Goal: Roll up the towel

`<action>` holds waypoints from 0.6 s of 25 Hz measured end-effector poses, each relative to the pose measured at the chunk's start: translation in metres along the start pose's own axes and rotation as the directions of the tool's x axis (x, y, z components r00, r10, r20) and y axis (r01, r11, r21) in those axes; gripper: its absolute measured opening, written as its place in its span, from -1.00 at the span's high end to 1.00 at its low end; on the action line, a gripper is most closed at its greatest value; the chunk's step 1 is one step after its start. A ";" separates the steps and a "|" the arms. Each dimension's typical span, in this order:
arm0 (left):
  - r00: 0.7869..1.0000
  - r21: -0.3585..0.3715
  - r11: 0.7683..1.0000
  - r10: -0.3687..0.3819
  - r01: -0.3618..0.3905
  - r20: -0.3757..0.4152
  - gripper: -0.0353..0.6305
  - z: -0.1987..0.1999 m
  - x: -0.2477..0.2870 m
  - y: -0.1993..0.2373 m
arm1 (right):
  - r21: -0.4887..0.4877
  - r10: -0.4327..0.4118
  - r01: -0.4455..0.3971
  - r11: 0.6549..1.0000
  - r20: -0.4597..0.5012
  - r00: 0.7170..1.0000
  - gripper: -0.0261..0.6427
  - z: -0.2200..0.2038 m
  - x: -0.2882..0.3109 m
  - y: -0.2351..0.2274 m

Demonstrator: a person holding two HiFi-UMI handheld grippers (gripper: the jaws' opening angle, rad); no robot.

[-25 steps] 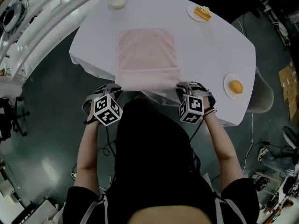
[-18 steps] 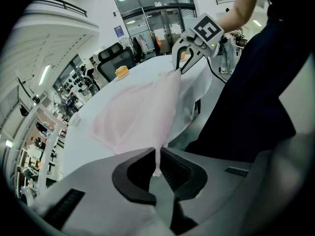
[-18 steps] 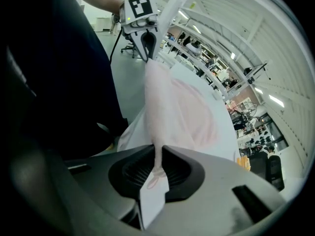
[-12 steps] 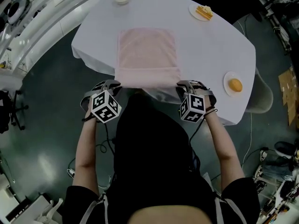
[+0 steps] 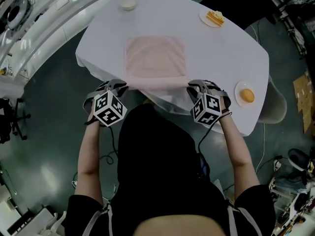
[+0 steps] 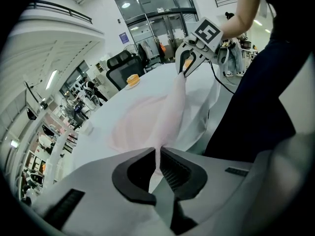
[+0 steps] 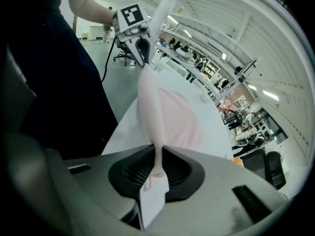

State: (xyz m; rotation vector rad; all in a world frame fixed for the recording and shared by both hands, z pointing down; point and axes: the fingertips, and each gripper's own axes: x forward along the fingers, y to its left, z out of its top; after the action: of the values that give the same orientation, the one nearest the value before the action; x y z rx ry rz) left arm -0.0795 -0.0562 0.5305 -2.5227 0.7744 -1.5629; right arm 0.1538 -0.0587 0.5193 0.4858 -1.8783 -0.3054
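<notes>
Each claw is clamped on a near corner of the pink towel [image 5: 155, 58]: the left gripper [image 5: 120, 86] at its lower left, the right gripper [image 5: 193, 86] at its lower right. The near edge hangs raised between them, and the rest lies flat mid-frame on the white tablecloth [image 5: 221, 53]. If one pinch slips, or the tablecloth is caught too, the roll would likely skew or drag the dishes. Room is open toward the frame's top. The orange's plate [image 5: 246, 95] sits near the right gripper, by the table's right edge.
</notes>
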 end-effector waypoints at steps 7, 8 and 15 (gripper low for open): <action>1.000 0.004 1.000 -0.006 0.006 0.003 0.80 0.004 0.013 0.032 | 0.013 0.011 -0.011 1.000 -0.009 1.000 0.77 0.005 0.015 -0.031; 1.000 0.004 1.000 -0.008 0.008 0.004 0.80 0.005 0.016 0.037 | 0.017 0.012 -0.012 1.000 -0.012 1.000 0.77 0.005 0.019 -0.035; 0.999 0.002 0.999 -0.041 0.041 -0.008 0.80 0.008 0.043 0.062 | 0.034 0.034 -0.032 0.999 -0.044 0.998 0.77 -0.002 0.047 -0.060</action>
State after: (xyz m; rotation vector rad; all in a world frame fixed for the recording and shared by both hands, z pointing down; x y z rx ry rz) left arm -0.0811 -0.1316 0.5423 -2.5483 0.7267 -1.5856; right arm 0.1526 -0.1336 0.5328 0.4799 -1.8489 -0.2400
